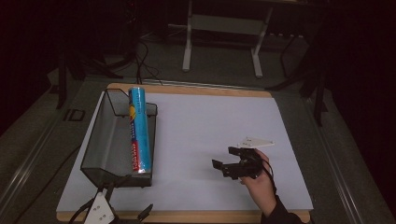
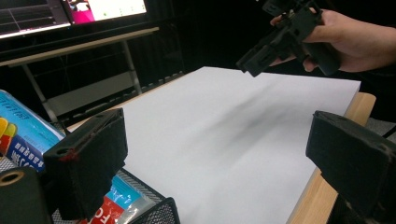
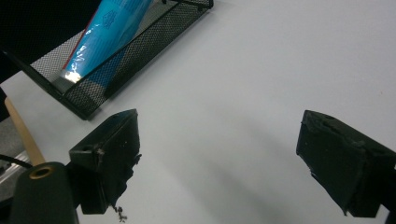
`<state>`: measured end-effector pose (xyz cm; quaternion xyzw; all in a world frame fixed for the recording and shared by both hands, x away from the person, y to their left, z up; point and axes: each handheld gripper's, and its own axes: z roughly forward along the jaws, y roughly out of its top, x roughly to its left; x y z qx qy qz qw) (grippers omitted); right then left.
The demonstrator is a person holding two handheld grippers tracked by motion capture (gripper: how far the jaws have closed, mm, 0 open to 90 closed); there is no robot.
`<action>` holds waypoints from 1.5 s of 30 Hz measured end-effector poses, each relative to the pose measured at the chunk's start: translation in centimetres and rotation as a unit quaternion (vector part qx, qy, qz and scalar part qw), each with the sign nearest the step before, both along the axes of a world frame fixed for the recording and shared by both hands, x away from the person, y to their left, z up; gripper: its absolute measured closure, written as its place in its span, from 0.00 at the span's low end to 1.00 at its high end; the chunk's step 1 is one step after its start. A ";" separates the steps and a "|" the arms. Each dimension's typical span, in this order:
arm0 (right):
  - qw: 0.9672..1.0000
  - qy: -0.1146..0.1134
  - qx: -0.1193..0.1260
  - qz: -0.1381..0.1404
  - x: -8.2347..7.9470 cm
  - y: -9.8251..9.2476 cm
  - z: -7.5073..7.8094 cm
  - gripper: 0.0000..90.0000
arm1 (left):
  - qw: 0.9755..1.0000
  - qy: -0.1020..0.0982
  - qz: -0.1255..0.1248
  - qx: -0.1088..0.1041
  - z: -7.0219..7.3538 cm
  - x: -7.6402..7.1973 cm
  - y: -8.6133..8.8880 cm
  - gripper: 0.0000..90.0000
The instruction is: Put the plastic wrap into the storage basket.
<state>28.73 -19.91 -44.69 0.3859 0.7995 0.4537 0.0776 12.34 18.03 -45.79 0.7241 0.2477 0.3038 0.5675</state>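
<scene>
The right tongs (image 1: 229,163) stand with their blocky black jaws wide apart and nothing between them, held just above the white sheet (image 1: 210,135); the person's right hand (image 1: 259,184) wraps the body from behind, forearm coming in from the near edge, jaws pointing left toward the basket. The left tongs (image 1: 122,212) sit at the near left corner, by the basket's near end, their foam-padded jaws likewise spread wide and empty, aimed across the sheet. The sheet is smooth, matte and rectangular, laid over a pale wooden tabletop (image 1: 187,216) whose edge shows around it. At the sheet's left stands a long, black wire-mesh basket (image 1: 100,144) with slanted walls. Inside it, along its right wall, lies a glossy blue cylindrical tube (image 1: 139,130) with red and yellow print, well apart from the right tongs and close to the left.
</scene>
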 end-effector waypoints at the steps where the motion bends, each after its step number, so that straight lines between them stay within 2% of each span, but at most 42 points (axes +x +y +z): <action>1: 1.000 0.002 0.003 0.000 -0.2 -0.2 -0.1 0.15 | 1.000 0.000 0.001 0.000 0.0 0.0 0.0 0.07; 14: 1.000 0.002 -0.007 -0.017 -1.7 -2.3 -0.9 0.15 | 1.000 0.000 -0.001 0.001 0.0 0.0 0.0 0.07; 25: 0.999 -0.014 -0.028 -0.038 -2.9 -3.7 -1.9 0.15 | 1.000 -0.003 0.000 0.002 0.1 -0.2 0.1 0.07; 32: 0.999 -0.016 -0.025 -0.038 -2.3 -3.6 -2.5 0.15 | 1.000 -0.004 0.002 0.006 0.1 -0.3 0.2 0.07; 36: 0.999 -0.022 -0.034 -0.035 -2.1 -3.4 -2.9 0.15 | 1.000 -0.003 0.003 0.006 0.0 -0.3 0.1 0.07; 45: 0.999 -0.022 -0.034 -0.030 -2.0 -3.3 -3.0 0.15 | 1.000 -0.003 0.004 0.007 0.0 -0.2 0.2 0.07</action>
